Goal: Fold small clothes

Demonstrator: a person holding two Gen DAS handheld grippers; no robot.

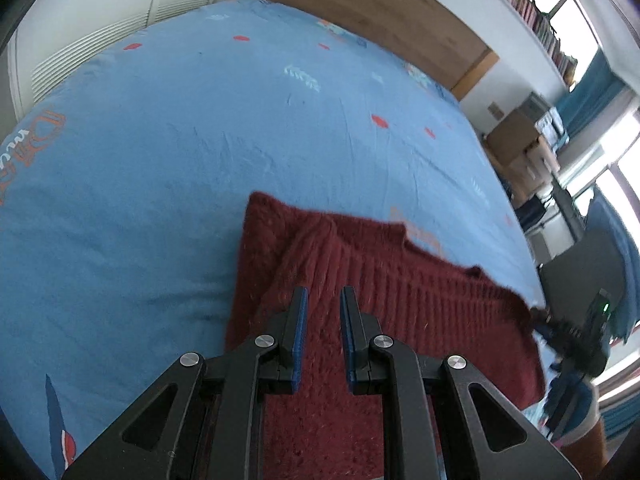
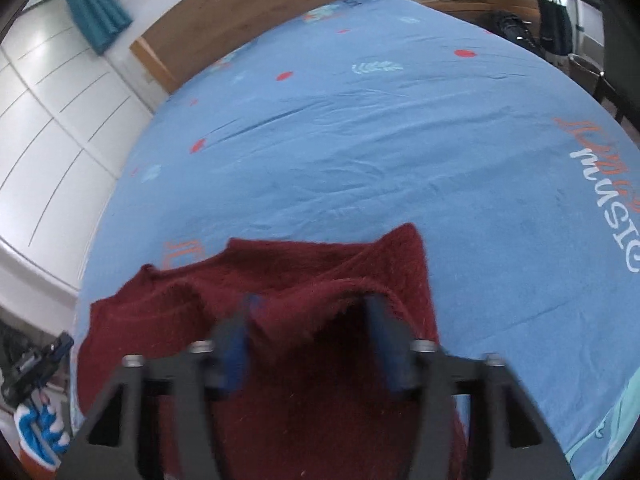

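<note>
A dark red knitted sweater (image 1: 360, 280) lies on the blue bedsheet (image 1: 180, 140), partly folded. My left gripper (image 1: 323, 296) hovers over the sweater's near edge with its jaws a small gap apart and nothing between them. In the right wrist view the sweater (image 2: 280, 280) is bunched up, and a raised fold sits between the wide-apart jaws of my right gripper (image 2: 310, 304), blurred by motion. The right gripper also shows in the left wrist view (image 1: 560, 328) at the sweater's far right corner.
A wooden headboard (image 1: 380, 12) stands at the far end of the bed. White wardrobe doors (image 2: 48, 128) line one side. Cardboard boxes (image 1: 520, 144), a bookshelf (image 1: 532, 12) and windows are on the other side. The sheet (image 2: 400, 140) stretches far ahead.
</note>
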